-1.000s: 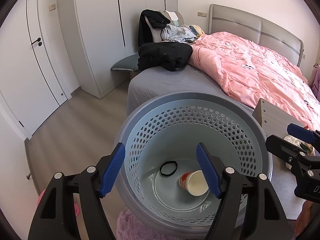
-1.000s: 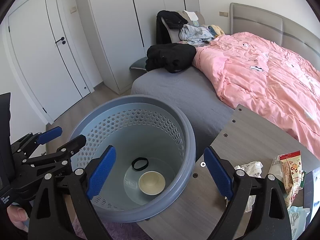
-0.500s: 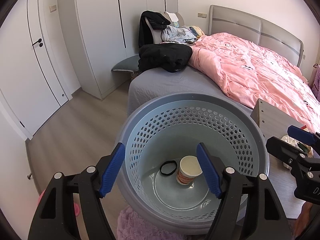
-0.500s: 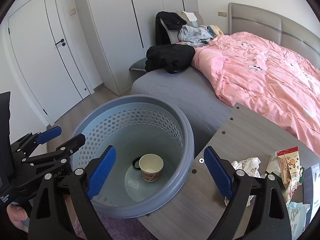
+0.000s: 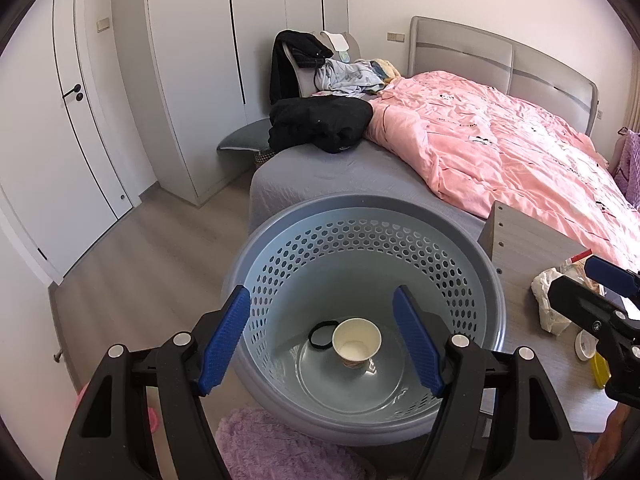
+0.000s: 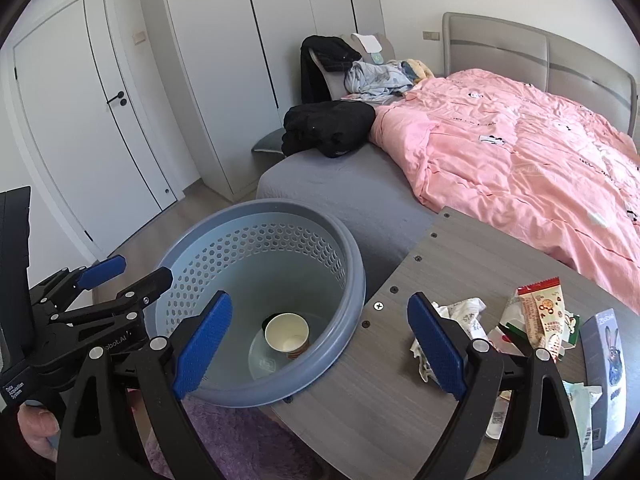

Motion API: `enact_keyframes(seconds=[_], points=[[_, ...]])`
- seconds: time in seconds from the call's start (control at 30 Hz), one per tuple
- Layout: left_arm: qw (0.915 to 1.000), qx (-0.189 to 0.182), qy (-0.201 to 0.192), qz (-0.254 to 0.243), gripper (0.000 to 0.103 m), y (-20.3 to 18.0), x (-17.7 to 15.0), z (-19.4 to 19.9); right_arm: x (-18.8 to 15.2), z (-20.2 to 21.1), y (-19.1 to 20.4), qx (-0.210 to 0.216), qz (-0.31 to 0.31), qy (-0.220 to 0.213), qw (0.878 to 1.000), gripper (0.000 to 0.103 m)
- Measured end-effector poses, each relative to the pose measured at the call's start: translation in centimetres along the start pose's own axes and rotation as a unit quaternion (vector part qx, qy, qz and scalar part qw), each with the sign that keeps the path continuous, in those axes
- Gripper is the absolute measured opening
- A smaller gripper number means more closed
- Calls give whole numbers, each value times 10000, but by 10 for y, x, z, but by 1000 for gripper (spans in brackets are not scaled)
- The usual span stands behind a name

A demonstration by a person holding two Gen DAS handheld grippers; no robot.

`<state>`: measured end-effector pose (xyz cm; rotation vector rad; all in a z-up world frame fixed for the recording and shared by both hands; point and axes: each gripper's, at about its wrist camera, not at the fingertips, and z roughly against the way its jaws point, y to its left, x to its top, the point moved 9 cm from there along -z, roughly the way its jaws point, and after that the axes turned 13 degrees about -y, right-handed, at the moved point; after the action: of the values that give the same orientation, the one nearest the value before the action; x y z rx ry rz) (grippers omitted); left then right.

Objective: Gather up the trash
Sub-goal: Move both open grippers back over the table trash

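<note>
Both my grippers, left [image 5: 322, 334] and right [image 6: 320, 344], gape empty; cup [image 6: 287, 333] binned, so I should approach the lower-right wrapper [image 6: 460, 320] squarely, pinching firmly.

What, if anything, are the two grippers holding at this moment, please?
Nothing. The left gripper and right gripper are both open and empty; the paper cup sits in the basket.

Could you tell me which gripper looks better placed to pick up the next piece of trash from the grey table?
Probably the right gripper: its open jaws hang over the grey wood-grain table, with the crumpled white paper wrapper just beyond one fingertip. The left gripper, also open, faces into the blue perforated plastic basket, farther from the trash.
</note>
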<state>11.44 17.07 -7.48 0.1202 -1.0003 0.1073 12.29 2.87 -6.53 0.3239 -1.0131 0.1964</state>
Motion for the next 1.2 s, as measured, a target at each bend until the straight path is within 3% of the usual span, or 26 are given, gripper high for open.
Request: enact_keyframes(seconds=[0.33,0.73,1.03,1.2], points=[[9996,-249,-105,-60,73,-28,4,35,3,56,-56,-514,-282,-274,9979,88],[9974,-670,-123,-229,73,-75,0,43,-2,120,-167,-1679,-658,-619,9817,88],[9931,-1109,-72,-363,73,-130,-5,33,-40,143,-225,-2261,-977,-427,9682,88],[9905,-1264,37,-535,73,-160,-13,29,-56,144,-235,-2264,-1108,-280,9673,88]])
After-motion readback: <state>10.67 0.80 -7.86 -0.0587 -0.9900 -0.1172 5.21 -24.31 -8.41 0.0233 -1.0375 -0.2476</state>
